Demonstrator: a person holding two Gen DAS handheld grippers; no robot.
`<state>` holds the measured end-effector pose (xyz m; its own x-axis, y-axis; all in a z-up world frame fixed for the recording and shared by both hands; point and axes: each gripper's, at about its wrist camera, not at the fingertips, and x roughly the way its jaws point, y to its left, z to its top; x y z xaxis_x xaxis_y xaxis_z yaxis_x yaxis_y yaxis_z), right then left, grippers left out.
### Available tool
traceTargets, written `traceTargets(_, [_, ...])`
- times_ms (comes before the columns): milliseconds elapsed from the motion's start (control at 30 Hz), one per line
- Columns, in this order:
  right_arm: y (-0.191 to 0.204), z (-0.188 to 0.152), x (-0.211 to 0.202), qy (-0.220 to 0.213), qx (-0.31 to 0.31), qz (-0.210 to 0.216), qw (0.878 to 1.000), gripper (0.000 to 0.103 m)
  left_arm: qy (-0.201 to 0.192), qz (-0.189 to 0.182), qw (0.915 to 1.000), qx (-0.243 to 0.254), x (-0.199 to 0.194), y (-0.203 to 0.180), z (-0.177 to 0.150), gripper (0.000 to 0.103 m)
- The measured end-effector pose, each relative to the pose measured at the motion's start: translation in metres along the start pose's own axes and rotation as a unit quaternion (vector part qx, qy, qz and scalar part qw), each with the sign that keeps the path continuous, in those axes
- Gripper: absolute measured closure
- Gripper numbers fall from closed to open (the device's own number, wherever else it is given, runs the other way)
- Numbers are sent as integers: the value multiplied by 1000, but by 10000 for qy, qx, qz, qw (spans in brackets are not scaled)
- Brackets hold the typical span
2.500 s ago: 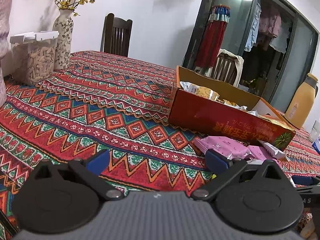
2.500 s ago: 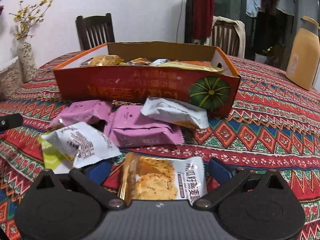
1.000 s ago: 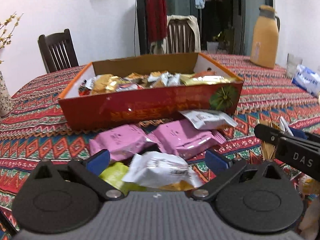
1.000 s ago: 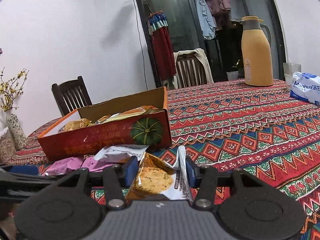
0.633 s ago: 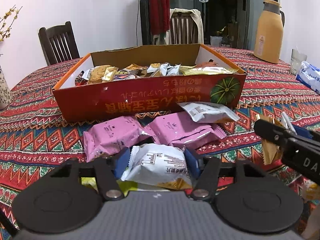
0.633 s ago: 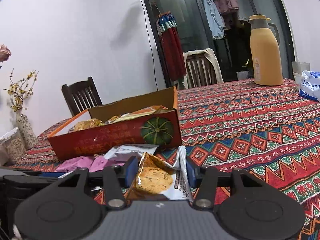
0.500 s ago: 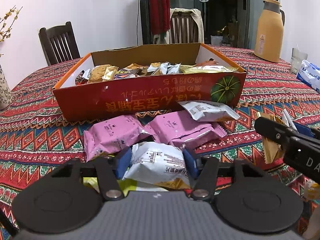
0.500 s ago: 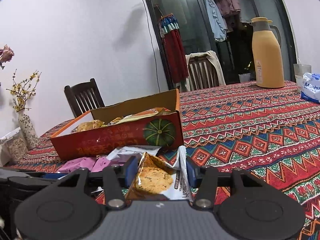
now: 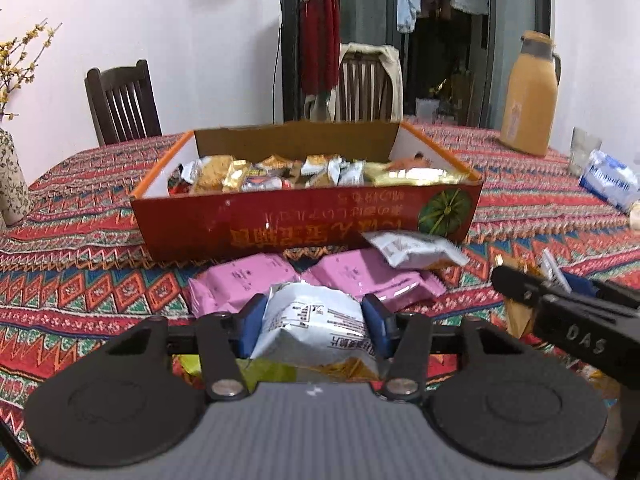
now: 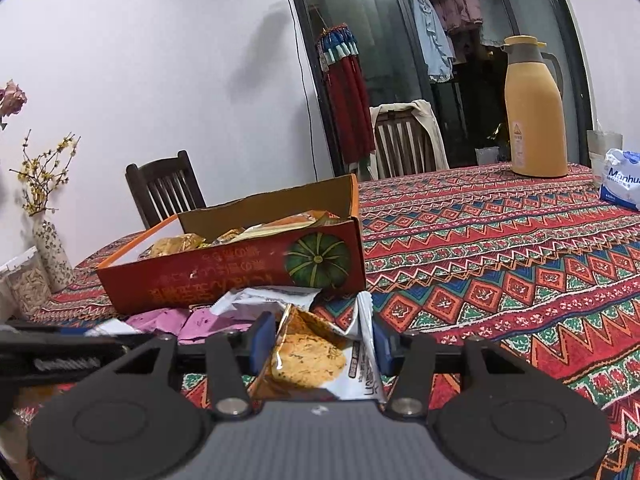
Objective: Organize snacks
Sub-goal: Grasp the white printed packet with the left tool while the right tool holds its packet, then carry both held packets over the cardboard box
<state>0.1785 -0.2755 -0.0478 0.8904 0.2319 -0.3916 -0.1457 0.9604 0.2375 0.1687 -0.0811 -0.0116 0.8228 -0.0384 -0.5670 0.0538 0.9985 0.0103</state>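
Observation:
My left gripper [image 9: 314, 326] is shut on a white snack packet [image 9: 316, 328] and holds it above the patterned tablecloth, in front of the red cardboard box [image 9: 304, 224] filled with several wrapped snacks. Two pink packets [image 9: 248, 280] and another white packet [image 9: 414, 250] lie on the cloth before the box. My right gripper [image 10: 322, 338] is shut on a clear cracker packet [image 10: 316, 354], lifted near the box's pumpkin-printed corner [image 10: 318, 258]. The right gripper also shows at the right of the left wrist view [image 9: 560, 304].
An orange thermos [image 10: 534, 108] stands at the far right of the table, with a glass [image 10: 604, 148] and a tissue pack [image 10: 622, 180] beside it. A vase [image 10: 50, 248] and a jar [image 10: 26, 284] stand at the left. Chairs [image 9: 124, 104] stand behind the table.
Both grippers closed on their packets and lifted them off the cloth. The left gripper has risen slightly with the white packet; the right holds its cracker packet higher too.

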Motion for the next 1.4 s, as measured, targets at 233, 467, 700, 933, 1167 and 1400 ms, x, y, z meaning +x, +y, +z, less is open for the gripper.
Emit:
traceTargets(233, [10,1,-6,-12,-181,5,9998,53,-321,-103,9994,-94,-16,15,14,50])
traceTargets(467, [36,38,-12,-360,-459,54,9983,53,-623,-99,9978,-200,-19,30,38,50])
traceTargets(700, [53,76,10,-501,-560,37,9972,53,-907,-74,9956,-235,-16,42,67,50])
traceTargets(933, [69,105,39,-531,-686,-55,9962,53,-1087,4,9937,-278,-2,53,100,50])
traceTargets(1167, [74,126,81,-502,-624,-148,9967,53,-1104,116,9932,-361,28,60,121,50])
traceTargets(1400, [70,120,126,-411,-495,-148,9978,53,-1027,224,9923,-658,77,77,125,50])
